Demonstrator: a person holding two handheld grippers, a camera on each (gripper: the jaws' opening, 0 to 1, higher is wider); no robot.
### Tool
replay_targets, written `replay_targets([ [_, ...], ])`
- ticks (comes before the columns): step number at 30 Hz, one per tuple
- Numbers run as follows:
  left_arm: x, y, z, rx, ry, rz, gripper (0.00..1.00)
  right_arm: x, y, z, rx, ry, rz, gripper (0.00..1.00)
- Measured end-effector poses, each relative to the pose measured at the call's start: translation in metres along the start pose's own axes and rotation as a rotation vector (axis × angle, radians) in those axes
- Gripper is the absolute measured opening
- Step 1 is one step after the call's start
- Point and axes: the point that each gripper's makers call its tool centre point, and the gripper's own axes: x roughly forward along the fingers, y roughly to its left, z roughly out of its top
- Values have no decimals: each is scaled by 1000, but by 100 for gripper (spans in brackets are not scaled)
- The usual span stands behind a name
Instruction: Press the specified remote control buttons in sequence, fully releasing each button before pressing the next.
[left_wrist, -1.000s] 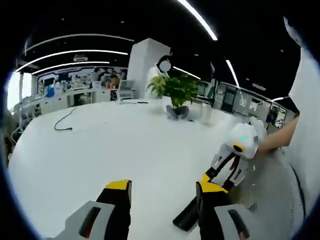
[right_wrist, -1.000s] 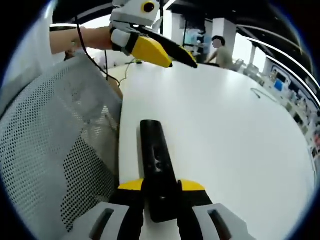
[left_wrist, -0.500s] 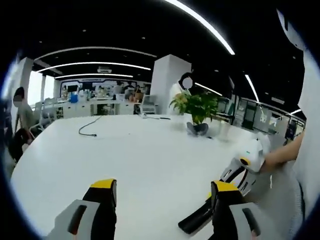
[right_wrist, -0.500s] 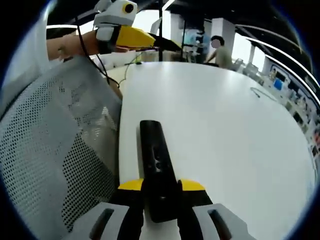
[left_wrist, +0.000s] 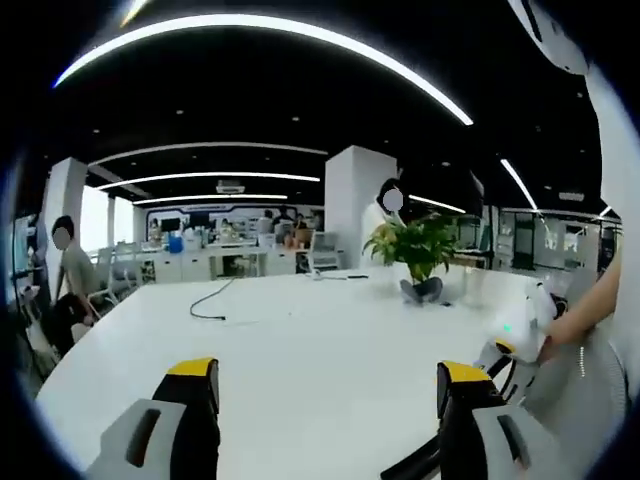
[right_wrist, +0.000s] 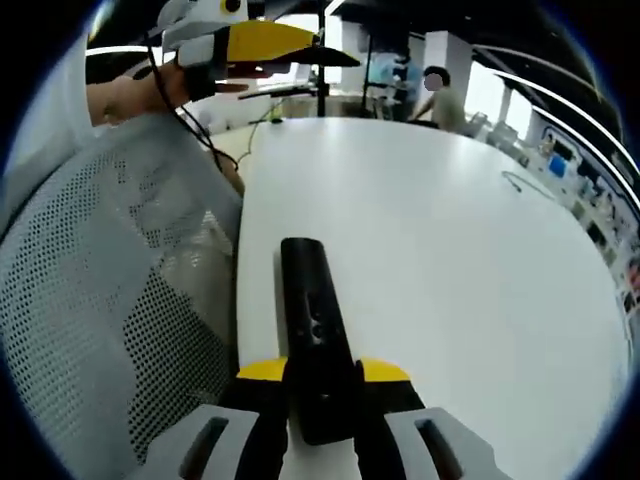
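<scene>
— Where's the remote?
— Your right claw (right_wrist: 322, 385) is clamping the black remote control (right_wrist: 312, 325), lying along the white desk (right_wrist: 450, 260) edge.
— Left claw (left_wrist: 325, 385)?
— You're holding it wide apart, gripping nothing, above the desk.

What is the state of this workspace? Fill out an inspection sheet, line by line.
Surface: large white oval table, bare around the remote.
Job's things: slim black remote control, lying lengthwise at the table's near edge.
Clutter: potted green plant at the far side.
Grippers: right gripper shut on the remote's near end; left gripper open, raised above the table, holding nothing.
Cables: thin black cable loose on the table, far from the remote.
Surroundings: grey mesh chair back beside the table; open office with desks and people beyond.
</scene>
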Motion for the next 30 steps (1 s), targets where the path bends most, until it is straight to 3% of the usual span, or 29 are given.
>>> replay_targets([
  [5,0,-1,5,57,-17,22,95,1,0,-1,-29,52,-13,21],
  [11,-1,-2,7,61,-26,19,95,-4,-8,-6,-20,81,-8,20],
  [21,-2,0,9,60,-25,34,95,-11,-24,-15,1,101,-12,20],
  [30,0,-8,8,67,-13,4,95,-11,-46,-15,8,104,-16,20],
])
